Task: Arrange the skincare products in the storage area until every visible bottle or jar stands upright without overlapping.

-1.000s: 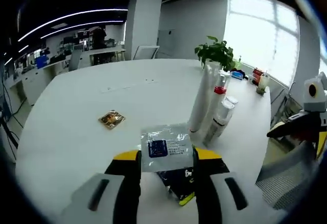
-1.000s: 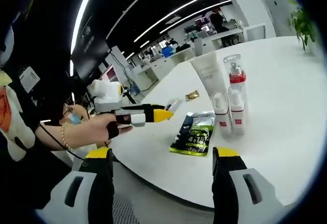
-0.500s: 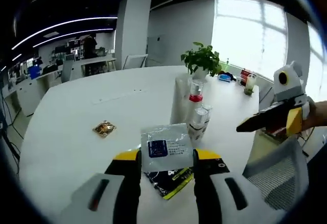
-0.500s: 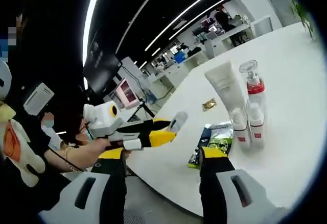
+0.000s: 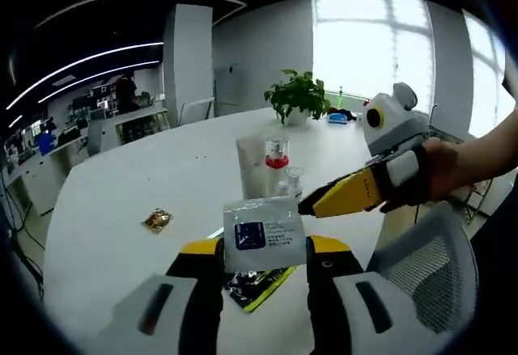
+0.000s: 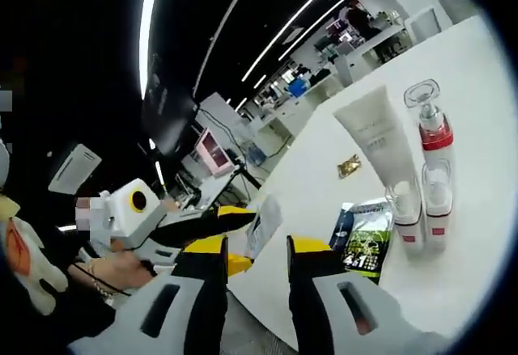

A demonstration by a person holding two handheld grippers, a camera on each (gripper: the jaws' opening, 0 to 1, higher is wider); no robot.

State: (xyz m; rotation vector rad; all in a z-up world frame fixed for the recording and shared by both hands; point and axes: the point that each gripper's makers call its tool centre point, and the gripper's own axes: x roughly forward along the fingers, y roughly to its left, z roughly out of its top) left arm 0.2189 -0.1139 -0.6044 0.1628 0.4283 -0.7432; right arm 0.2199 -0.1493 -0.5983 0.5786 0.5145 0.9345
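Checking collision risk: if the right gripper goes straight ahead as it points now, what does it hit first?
Probably the white sachet held in the left gripper, which crosses just ahead of the right gripper. Depth is unclear; it might pass beside.

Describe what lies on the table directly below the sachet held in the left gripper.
A dark packet with yellow-green print lies flat on the white table. The left gripper and its white sachet cover the packet's middle.

My left gripper point(image 5: 265, 250) pinches a clear sachet point(image 5: 264, 233). On the table: white tube point(image 6: 379, 141) cap-down, red-collared pump bottle point(image 6: 432, 133), two small bottles, all upright; green packet point(image 6: 363, 238) lying flat.
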